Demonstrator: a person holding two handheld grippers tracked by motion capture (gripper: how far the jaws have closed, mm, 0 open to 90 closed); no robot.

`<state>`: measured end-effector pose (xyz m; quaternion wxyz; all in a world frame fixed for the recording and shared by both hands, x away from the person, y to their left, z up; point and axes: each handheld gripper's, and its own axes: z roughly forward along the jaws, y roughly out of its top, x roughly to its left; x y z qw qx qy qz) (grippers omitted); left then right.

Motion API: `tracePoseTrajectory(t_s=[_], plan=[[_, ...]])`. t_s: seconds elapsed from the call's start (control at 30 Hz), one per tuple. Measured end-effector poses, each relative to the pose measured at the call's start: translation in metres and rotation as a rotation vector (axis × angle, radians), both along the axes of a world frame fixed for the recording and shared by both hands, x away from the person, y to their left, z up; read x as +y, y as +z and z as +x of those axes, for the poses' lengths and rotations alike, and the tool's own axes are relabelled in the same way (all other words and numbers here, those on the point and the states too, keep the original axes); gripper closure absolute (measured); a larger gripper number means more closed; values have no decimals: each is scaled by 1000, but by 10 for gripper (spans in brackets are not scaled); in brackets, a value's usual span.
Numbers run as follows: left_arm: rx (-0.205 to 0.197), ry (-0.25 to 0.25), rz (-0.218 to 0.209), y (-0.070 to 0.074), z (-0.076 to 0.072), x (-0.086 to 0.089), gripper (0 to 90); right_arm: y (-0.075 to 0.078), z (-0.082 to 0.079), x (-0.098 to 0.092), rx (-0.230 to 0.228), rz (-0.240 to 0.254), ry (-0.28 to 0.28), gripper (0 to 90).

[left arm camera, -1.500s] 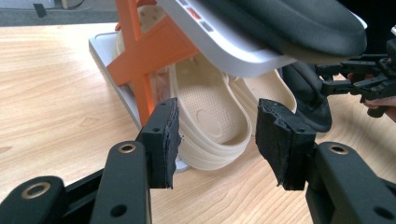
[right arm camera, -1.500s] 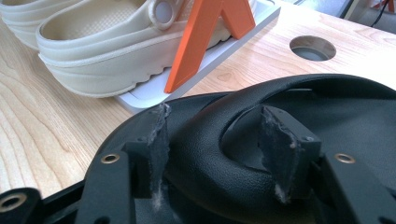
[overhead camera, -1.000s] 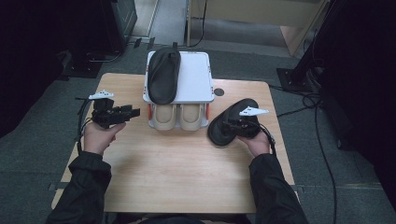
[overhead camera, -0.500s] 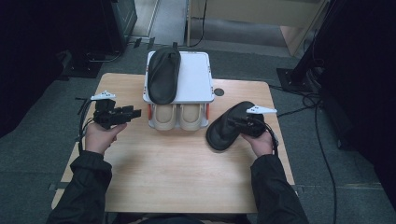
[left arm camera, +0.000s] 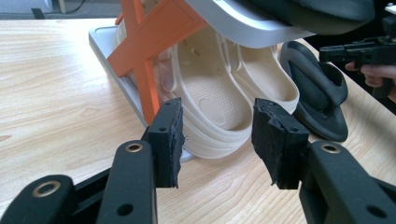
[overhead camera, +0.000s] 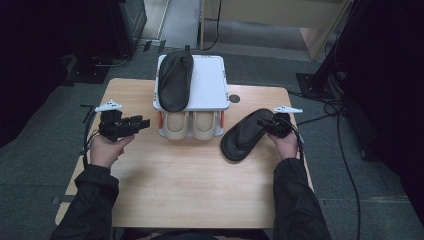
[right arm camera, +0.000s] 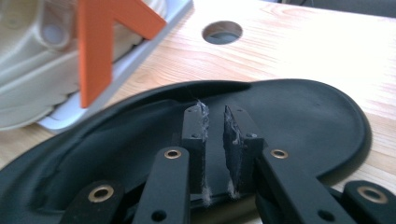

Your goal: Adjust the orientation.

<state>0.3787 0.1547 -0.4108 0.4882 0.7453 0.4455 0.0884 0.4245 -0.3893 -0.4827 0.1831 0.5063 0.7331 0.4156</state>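
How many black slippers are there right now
2. One black slipper lies on top of the white rack; the other black slipper lies on the table to the rack's right, at the right tool. More may be hidden.

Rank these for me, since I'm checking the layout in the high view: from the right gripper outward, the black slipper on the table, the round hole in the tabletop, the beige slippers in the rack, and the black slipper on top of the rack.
1. Black slipper on the table, at the right gripper.
2. Round hole, just beyond.
3. Beige slippers, centre, lower rack shelf.
4. Black slipper on top, far side.
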Motion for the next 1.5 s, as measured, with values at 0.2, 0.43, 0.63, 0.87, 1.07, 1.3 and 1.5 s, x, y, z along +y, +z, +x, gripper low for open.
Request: tracePoseTrajectory(t_s=[0.2,0.43,0.63,0.87,1.07,1.3,1.5], plan=[[-14,-1,7,-3,-1,1,558,-10,2,-6,40,-36,0,792],[-25,-7,6,-3,-1,0,557,-7,-8,-7,49,-43,3,796],[-30,1,1,-4,2,5,557,-7,-20,-11,53,-39,2,793],[-28,19,-22,-7,6,9,557,-7,-31,-15,71,-46,-6,791],[-24,26,-23,-7,11,11,558,-8,-40,-16,74,-46,-9,791],[-22,19,-9,-9,15,8,558,-6,-50,-15,78,-38,3,788],[-17,20,-16,-9,17,10,558,-3,-59,-10,83,-47,22,785]])
